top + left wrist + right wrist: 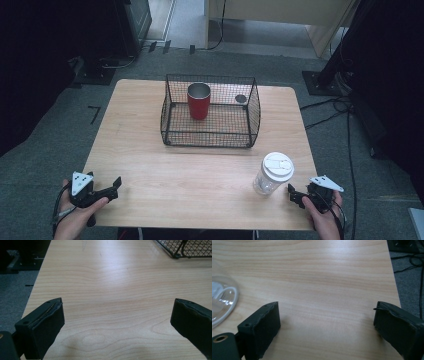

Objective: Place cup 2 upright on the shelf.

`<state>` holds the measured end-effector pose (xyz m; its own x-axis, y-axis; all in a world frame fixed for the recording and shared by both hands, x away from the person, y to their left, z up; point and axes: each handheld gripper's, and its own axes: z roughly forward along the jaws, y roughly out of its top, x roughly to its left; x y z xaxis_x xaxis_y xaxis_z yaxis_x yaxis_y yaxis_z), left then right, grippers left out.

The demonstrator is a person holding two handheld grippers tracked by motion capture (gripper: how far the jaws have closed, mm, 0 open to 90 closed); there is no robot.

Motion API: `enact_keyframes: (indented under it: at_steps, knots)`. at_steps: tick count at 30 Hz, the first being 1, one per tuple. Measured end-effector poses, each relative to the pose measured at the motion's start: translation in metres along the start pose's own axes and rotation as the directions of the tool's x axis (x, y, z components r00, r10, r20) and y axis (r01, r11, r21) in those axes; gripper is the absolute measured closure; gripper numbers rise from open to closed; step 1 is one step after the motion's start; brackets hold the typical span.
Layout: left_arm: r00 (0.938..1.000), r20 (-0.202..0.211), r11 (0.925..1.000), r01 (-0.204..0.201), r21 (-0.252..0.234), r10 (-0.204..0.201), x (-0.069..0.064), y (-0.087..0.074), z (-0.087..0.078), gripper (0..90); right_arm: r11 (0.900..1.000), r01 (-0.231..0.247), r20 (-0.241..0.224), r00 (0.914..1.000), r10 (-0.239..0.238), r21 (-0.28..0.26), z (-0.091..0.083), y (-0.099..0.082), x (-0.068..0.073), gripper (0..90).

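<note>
Pale wooden counter (200, 165) is lying bare between the spread-apart jaws of the right claw (295, 194), which should be swinging leftward, squarely around the clear plastic white-lidded jar (272, 174) just beside it, while the left claw (112, 188) is idling apart too.

no legible text or labels

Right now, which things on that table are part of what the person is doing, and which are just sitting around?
Likely part of the job:
- clear cup with a white lid, just beside the right gripper
- wire basket, possibly where it goes
- left gripper, open over bare table

Just lying about:
- red tumbler, standing in the basket
- cables on the floor
</note>
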<state>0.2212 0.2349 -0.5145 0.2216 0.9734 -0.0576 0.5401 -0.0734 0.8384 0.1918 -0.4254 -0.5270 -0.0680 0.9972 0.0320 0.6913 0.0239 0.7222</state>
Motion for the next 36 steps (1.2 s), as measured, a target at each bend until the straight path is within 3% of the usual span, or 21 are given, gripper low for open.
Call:
enact_keyframes:
  at_steps: [3, 4, 5, 9, 10, 11, 12, 13, 16, 17, 21, 24, 32, 36]
  knots:
    - [0.9999, 0.007, 0.9999, -0.009, 0.011, 0.009, -0.002, 0.0, 0.001, 0.4, 0.9999, -0.01, -0.039, 0.9992, 0.01, 0.003, -0.005, 0.0, 0.0, 9.6]
    - [0.9999, 0.012, 0.9998, -0.009, 0.018, 0.008, -0.003, 0.001, 0.002, 0.4, 0.9997, -0.015, -0.088, 0.9961, 0.013, -0.018, -0.013, 0.0, 0.0, 9.6]
    - [0.9999, 0.007, 0.9992, -0.008, 0.039, 0.007, -0.004, 0.001, 0.004, 0.4, 0.9996, -0.013, -0.105, 0.9944, 0.01, -0.027, -0.017, 0.0, 0.001, 9.6]
    - [0.9999, -0.007, 0.9979, -0.008, 0.065, 0.009, -0.005, 0.002, 0.006, 0.4, 0.9992, 0.002, -0.147, 0.9891, -0.008, -0.04, -0.029, 0.0, 0.005, 9.6]
    - [0.9998, -0.016, 0.9973, -0.009, 0.073, 0.01, -0.005, 0.003, 0.007, 0.4, 0.9991, 0.011, -0.156, 0.9876, -0.017, -0.042, -0.033, 0.0, 0.007, 9.6]
    - [0.9997, -0.022, 0.9968, -0.006, 0.08, 0.008, -0.005, 0.003, 0.008, 0.4, 0.9975, 0.057, -0.166, 0.9841, -0.063, -0.043, -0.04, 0.002, 0.016, 9.4]
    - [0.9997, -0.023, 0.996, -0.007, 0.089, 0.009, -0.005, 0.003, 0.009, 0.4, 0.9975, 0.057, -0.166, 0.9841, -0.063, -0.043, -0.04, 0.002, 0.016, 9.4]
    - [0.9996, -0.029, 0.9946, 0.0, 0.103, 0.003, -0.005, 0.004, 0.01, 0.4, 0.9939, 0.093, -0.174, 0.9794, -0.102, -0.059, -0.048, 0.005, 0.025, 9.3]
    - [0.9996, -0.028, 0.9917, 0.0, 0.129, 0.004, -0.004, 0.005, 0.013, 0.4, 0.9894, 0.117, -0.213, 0.968, -0.133, -0.087, -0.056, 0.011, 0.037, 9.2]
    - [0.9997, -0.024, 0.9872, 0.0, 0.16, 0.004, -0.004, 0.006, 0.016, 0.4, 0.9871, 0.132, -0.223, 0.9634, -0.149, -0.09, -0.059, 0.013, 0.041, 9.3]
    - [0.9994, -0.024, 0.9791, -0.02, 0.202, 0.025, -0.006, 0.007, 0.02, 0.4, 0.9803, 0.161, -0.262, 0.947, -0.186, -0.114, -0.067, 0.019, 0.057, 8.9]
    - [0.9974, -0.024, 0.9709, -0.06, 0.232, 0.068, -0.011, 0.007, 0.024, 0.0, 0.9812, 0.148, -0.262, 0.9487, -0.176, -0.123, -0.068, 0.024, 0.065, 8.7]
    - [0.9974, -0.024, 0.9709, -0.06, 0.232, 0.067, -0.011, 0.007, 0.024, 0.0, 0.9776, 0.149, -0.28, 0.9417, -0.186, -0.149, -0.062, 0.04, 0.081, 8.7]
    - [0.9974, -0.024, 0.9709, -0.06, 0.232, 0.068, -0.011, 0.007, 0.024, 0.0, 0.9803, 0.117, -0.268, 0.9505, -0.157, -0.159, -0.058, 0.048, 0.086, 8.8]
